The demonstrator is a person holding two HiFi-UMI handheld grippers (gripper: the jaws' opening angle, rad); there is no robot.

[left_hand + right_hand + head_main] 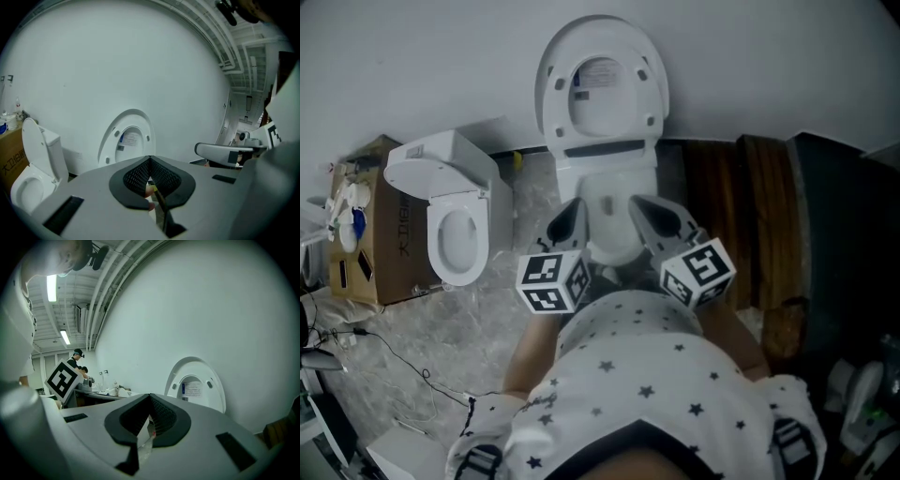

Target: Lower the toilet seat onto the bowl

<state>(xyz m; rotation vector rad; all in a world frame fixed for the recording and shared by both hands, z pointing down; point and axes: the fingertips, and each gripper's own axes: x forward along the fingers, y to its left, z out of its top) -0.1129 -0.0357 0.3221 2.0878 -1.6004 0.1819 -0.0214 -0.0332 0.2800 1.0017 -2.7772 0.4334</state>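
The white toilet's seat (602, 89) stands raised together with the lid, leaning back against the wall above the bowl (619, 202). My left gripper (575, 208) and right gripper (639, 204) hover side by side over the bowl's front, both shut with nothing between the jaws, clear of the seat. In the left gripper view the raised seat (127, 140) lies ahead beyond the closed left gripper (150, 160). The right gripper view shows the seat (194, 385) ahead and to the right of the closed right gripper (150, 397).
A second white toilet (455, 220) with its seat down stands to the left, beside a cardboard box (370, 234) holding bottles. Dark wooden boards (741, 216) line the right side. Cables (394, 361) trail over the marbled floor at the lower left.
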